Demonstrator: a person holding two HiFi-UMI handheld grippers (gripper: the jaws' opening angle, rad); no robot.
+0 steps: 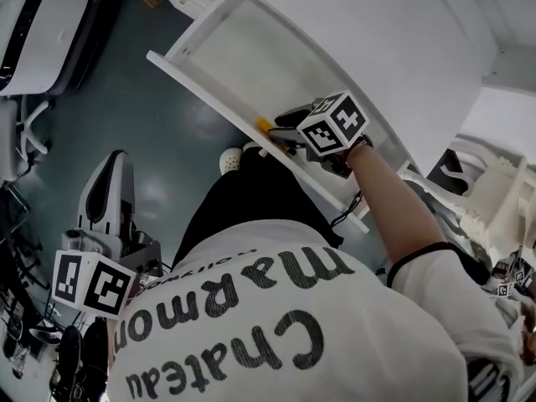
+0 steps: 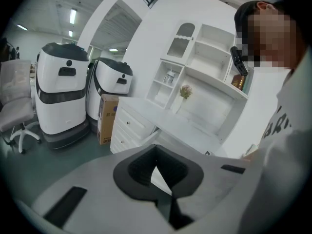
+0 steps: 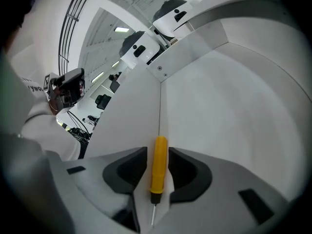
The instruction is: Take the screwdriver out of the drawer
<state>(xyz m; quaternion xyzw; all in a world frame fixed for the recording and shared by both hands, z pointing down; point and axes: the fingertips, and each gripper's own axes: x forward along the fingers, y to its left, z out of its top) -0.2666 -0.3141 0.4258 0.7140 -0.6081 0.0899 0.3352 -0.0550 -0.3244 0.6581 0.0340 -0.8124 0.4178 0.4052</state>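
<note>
In drawer [image 1: 243, 57], centre frame: screwdriver [image 3: 158, 164] lies along the corner seam.
Right gripper [image 3: 158, 154]: jaws apart, flanking the yellow handle.
Left gripper [image 2: 156, 148]: jaws together, empty.
Grip, my read: clamp mid-handle squarely, lift level.

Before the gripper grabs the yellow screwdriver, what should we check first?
1. Drawer pulled open: ok.
2. Screwdriver lined up between the right gripper's jaws: ok.
3. Pads squeezing its yellow handle: not ok; the jaws stand apart, with a thin gap showing.
4. Left gripper away from the drawer, shut and empty: ok.
5. Metal tip free to lift: cannot tell.
</note>
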